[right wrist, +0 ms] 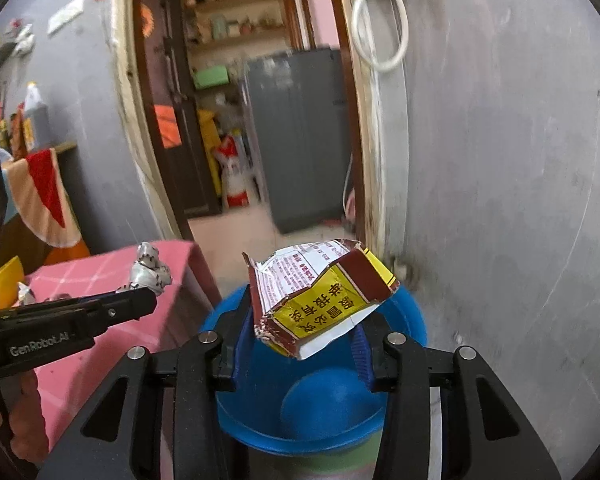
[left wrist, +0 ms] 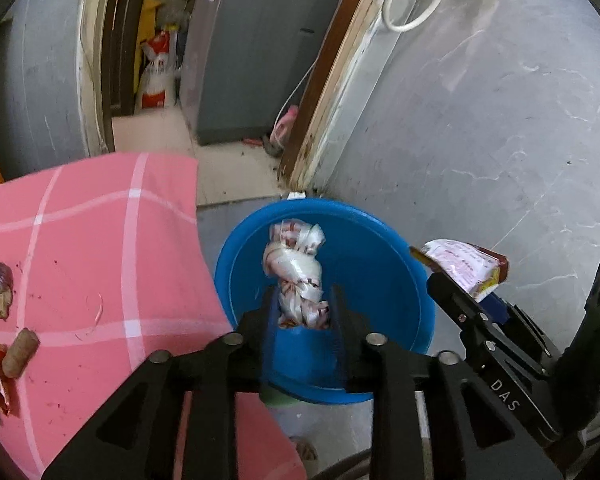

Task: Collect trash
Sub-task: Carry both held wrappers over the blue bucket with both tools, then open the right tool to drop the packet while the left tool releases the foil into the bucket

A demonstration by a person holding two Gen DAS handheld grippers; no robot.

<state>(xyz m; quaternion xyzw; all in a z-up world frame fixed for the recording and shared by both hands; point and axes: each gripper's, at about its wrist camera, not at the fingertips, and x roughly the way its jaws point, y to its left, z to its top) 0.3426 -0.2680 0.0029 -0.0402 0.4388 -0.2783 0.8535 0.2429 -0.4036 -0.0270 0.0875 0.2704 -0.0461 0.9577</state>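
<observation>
both grippers over the blue basin, trash ready to drop

the blue basin (left wrist: 384, 264) stands on the floor just beside the desk's pink checked cloth (left wrist: 92, 240), against the grey wall by the doorway. both hands have their loads above it, so the coming move turns on what lies straight below each gripper.

the left gripper (left wrist: 303, 300) points steeply down into the bowl. the knotted plastic bag (left wrist: 296, 264) lies between its fingers with its long axis running away from the camera, over the basin's middle. the jaws are only narrowly parted; whether the pads press the bag or it is already free, i cannot tell.

the right gripper (right wrist: 300, 340) is partly closed on a torn yellow and brown paper packet (right wrist: 320, 296), which sticks up and tilts right, above the basin's near rim (right wrist: 300, 436). i judge it sits nearer the edge than the bag does.

the left view shows more scraps, a cork-like piece (left wrist: 20, 352) and wrappers, waiting on the cloth. the right view shows the packet's printed face and the left gripper (right wrist: 140, 300) from the side, bag poking above its tip.
</observation>
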